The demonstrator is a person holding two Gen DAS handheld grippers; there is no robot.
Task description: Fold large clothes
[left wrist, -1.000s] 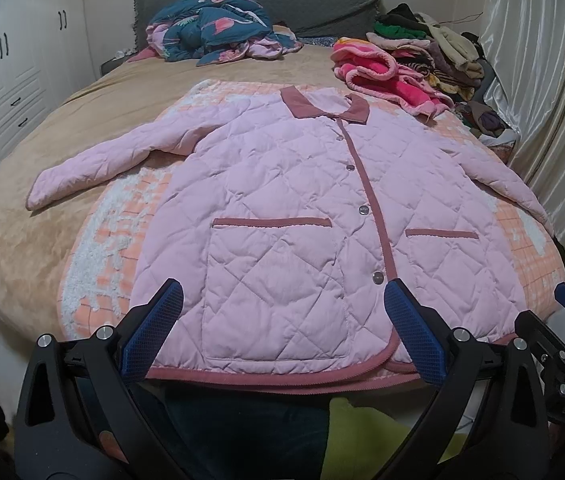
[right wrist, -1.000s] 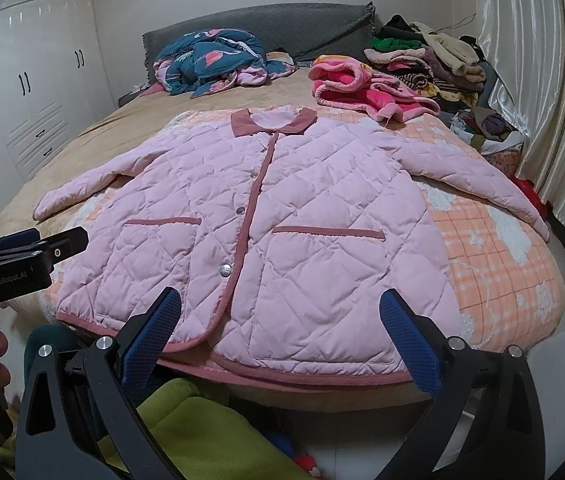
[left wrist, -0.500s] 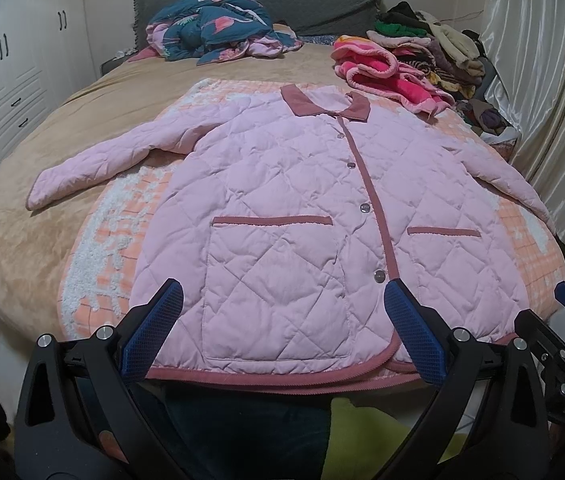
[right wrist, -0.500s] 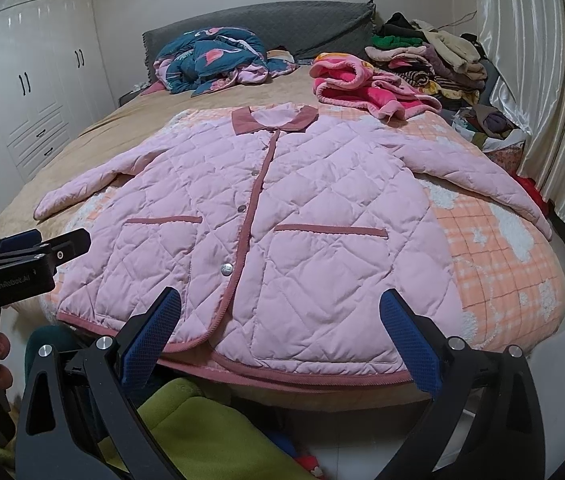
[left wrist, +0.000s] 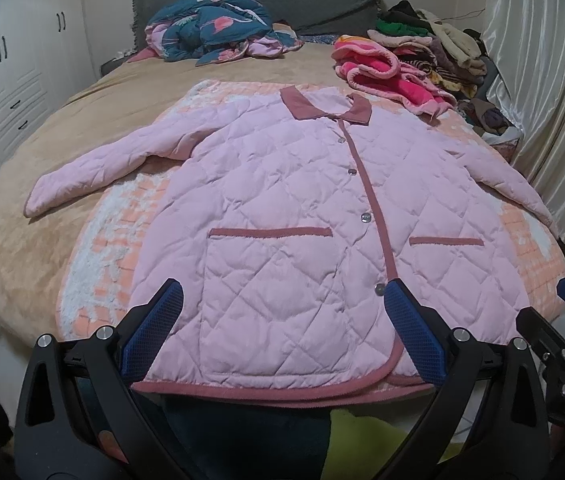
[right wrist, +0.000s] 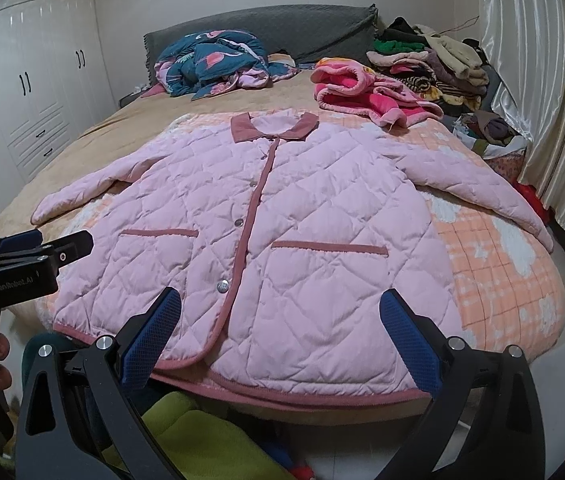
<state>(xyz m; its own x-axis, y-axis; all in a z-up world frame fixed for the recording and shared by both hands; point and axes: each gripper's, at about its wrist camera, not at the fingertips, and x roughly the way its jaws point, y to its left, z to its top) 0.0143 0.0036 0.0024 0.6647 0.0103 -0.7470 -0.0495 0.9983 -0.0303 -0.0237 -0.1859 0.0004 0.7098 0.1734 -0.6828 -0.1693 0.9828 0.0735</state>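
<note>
I have the pale pink quilted jacket with dusty-rose trim and collar point(left wrist: 282, 216) spread face up and buttoned across the near end of the bed, on an orange-and-white checked fleece blanket point(right wrist: 494, 272) that lies over the tan bedspread point(left wrist: 22, 232). Its collar points toward the grey headboard point(right wrist: 294, 28) and its hem runs along the bed edge closest to me. Both sleeves are stretched outward, one to each side.

My left gripper point(left wrist: 282, 328) hovers just short of the hem with its blue-padded fingers spread wide and nothing between them. My right gripper point(right wrist: 280, 330) does the same over the other front panel, jaws wide apart and holding nothing. Neither set of pads touches the fabric.

Farther up the bed I see a crumpled teal quilt with pink print point(left wrist: 214, 28) near the headboard, a bright pink fleece garment point(right wrist: 366, 92) beyond the jacket's shoulder, and a heap of mixed clothes point(right wrist: 438, 64) beside the pale curtain point(right wrist: 542, 80). White wardrobe doors point(right wrist: 30, 92) fill the left wall.
</note>
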